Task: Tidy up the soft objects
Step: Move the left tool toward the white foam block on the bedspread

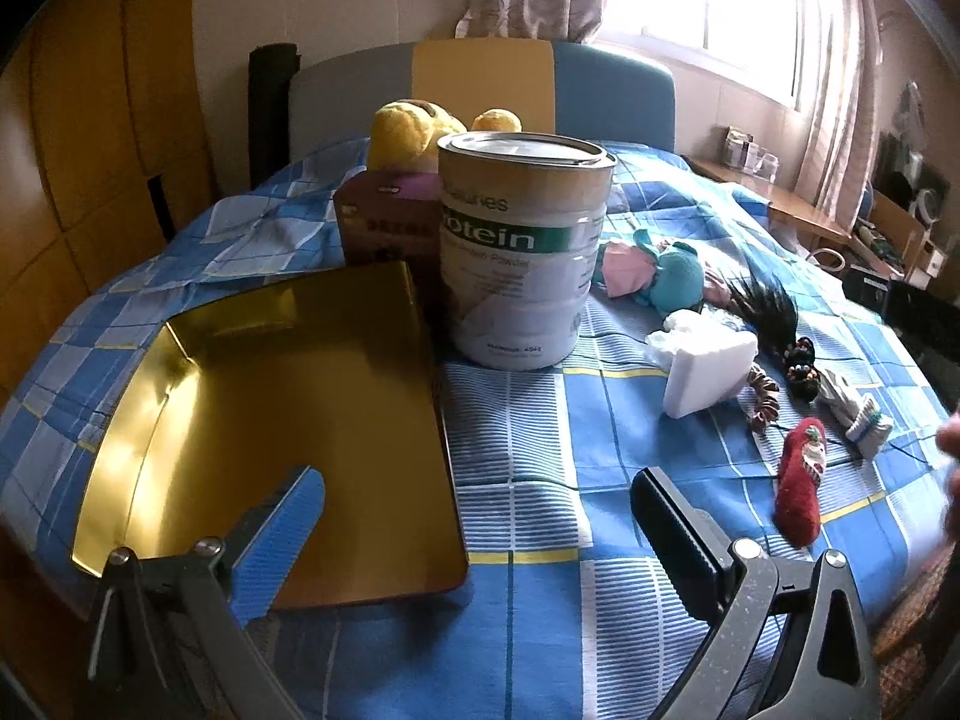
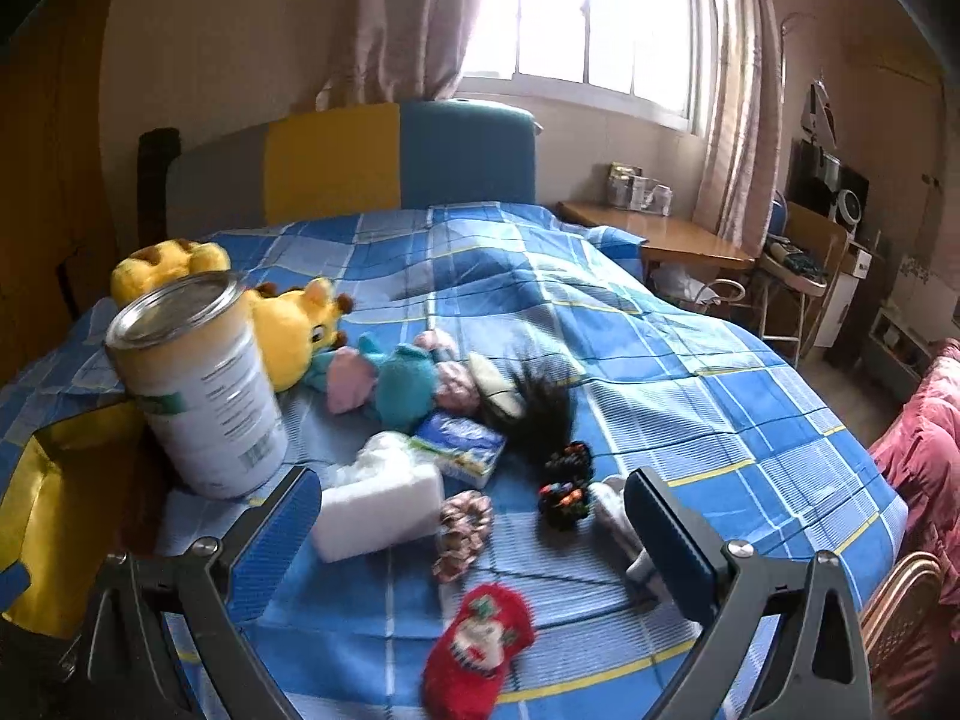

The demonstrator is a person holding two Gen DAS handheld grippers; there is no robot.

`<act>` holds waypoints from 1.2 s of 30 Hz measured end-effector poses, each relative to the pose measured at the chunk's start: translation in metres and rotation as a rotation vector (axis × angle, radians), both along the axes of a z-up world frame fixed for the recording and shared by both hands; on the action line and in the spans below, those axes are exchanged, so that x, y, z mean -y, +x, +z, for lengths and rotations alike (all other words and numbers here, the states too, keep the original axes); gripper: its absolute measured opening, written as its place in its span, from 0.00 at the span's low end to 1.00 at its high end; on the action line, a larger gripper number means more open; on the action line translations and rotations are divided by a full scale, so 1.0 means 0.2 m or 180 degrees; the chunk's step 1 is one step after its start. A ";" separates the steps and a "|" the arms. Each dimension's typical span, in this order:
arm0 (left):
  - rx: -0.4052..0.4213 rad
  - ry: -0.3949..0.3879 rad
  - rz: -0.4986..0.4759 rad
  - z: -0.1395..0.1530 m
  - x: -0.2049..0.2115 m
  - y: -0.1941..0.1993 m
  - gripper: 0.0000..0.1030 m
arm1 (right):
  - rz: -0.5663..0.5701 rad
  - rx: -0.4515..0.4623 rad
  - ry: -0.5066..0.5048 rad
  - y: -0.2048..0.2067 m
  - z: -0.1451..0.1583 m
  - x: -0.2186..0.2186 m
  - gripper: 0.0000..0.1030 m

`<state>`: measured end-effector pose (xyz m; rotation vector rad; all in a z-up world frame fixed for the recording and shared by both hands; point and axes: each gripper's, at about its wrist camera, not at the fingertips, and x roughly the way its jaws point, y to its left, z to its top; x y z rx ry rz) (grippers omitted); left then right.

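Note:
Soft things lie scattered on a blue checked bed. A red Christmas sock [image 2: 479, 648] [image 1: 799, 483] lies nearest, just below my open right gripper [image 2: 474, 534]. Beyond it are a white sponge block [image 2: 379, 511] [image 1: 708, 369], a patterned scrunchie [image 2: 462, 531], a black beaded hair tie [image 2: 565, 487], a white sock [image 1: 859, 414], a tissue pack [image 2: 461, 443], a teal and pink plush [image 2: 384, 387] and a yellow giraffe plush [image 2: 294, 324]. My left gripper [image 1: 480, 501] hangs open over the edge of an empty gold tin tray [image 1: 252, 420], holding nothing.
A tall white protein powder can [image 1: 522, 252] [image 2: 201, 384] stands upright beside the tray, with a maroon box [image 1: 390, 228] behind it. A black feathery piece [image 2: 540, 414] lies by the plush. A wooden desk [image 2: 660, 234] and chair stand right of the bed.

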<state>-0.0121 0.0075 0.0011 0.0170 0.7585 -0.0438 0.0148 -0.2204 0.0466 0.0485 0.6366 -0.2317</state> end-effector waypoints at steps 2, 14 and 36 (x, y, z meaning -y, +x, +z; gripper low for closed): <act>-0.0009 -0.0004 -0.0021 0.00 0.00 0.00 1.00 | -0.0094 0.0007 0.0046 0.04 0.00 0.07 1.00; -0.0015 0.0113 -0.0126 0.00 0.06 0.00 1.00 | -0.0554 0.0026 0.0401 0.15 -0.13 0.43 1.00; -0.0041 -0.0018 -0.0943 0.02 0.29 0.08 1.00 | -0.0701 -0.0101 0.1145 0.14 -0.22 0.59 1.00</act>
